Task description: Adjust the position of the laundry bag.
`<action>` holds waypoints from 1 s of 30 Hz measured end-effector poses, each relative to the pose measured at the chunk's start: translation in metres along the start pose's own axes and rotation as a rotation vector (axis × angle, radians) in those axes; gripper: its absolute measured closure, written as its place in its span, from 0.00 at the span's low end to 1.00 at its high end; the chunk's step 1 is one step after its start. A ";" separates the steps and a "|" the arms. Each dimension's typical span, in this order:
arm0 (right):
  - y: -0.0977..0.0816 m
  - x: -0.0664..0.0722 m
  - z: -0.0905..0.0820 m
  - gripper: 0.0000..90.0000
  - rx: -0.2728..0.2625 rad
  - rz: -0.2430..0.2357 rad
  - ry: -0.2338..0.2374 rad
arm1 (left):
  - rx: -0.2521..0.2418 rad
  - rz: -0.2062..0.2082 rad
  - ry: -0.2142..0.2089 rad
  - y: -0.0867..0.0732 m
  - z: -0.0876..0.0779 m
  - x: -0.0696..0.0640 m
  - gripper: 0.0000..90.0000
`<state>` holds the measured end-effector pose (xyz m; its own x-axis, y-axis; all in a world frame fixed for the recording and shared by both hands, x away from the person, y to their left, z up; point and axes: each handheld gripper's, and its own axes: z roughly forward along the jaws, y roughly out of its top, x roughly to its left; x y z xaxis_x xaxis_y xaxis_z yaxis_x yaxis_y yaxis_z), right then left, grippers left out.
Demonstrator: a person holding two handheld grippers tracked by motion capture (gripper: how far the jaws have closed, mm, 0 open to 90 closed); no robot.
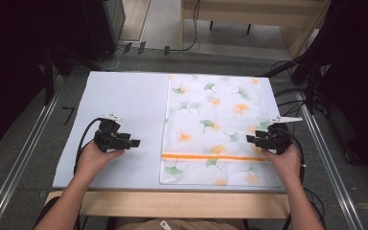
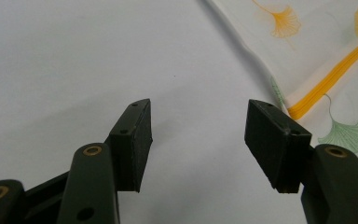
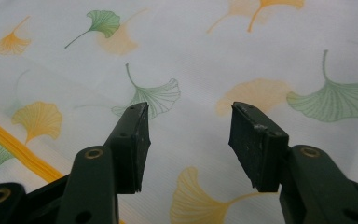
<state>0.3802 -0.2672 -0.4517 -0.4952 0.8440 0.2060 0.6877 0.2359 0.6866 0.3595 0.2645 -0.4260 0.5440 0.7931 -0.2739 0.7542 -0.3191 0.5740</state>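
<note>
From above I see the leaf-printed cloth spread on the counter's right half. My left claw gapes empty over bare counter, cloth at two o'clock; my right claw gapes empty above leaves.

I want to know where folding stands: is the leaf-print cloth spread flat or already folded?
Spread flat: the leaf-print cloth lies as one smooth rectangle on the table, no visible fold.
</note>
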 end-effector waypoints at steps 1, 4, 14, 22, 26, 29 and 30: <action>0.000 0.001 0.001 0.55 0.004 -0.010 0.000 | 0.003 -0.002 -0.002 0.000 0.000 0.000 0.47; 0.000 0.003 0.002 0.54 0.013 -0.022 -0.001 | 0.001 -0.011 -0.010 0.001 0.001 0.000 0.48; 0.001 0.003 0.002 0.54 0.007 -0.006 0.008 | 0.006 0.004 -0.004 0.000 0.002 -0.003 0.47; 0.000 0.002 0.001 0.54 0.005 0.005 0.019 | 0.015 0.006 -0.006 0.000 0.003 -0.003 0.47; 0.000 0.002 0.001 0.53 0.000 0.006 0.018 | 0.016 0.014 -0.006 0.000 0.003 -0.004 0.47; 0.000 0.002 0.000 0.53 0.006 0.012 0.019 | 0.017 0.008 -0.005 0.000 0.003 -0.004 0.47; 0.000 0.001 0.000 0.53 0.003 0.009 0.024 | 0.012 -0.016 -0.010 0.001 0.002 -0.003 0.47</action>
<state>0.3792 -0.2666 -0.4513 -0.5011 0.8345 0.2290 0.6939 0.2294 0.6825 0.3597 0.2607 -0.4260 0.5358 0.7927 -0.2906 0.7670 -0.3131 0.5601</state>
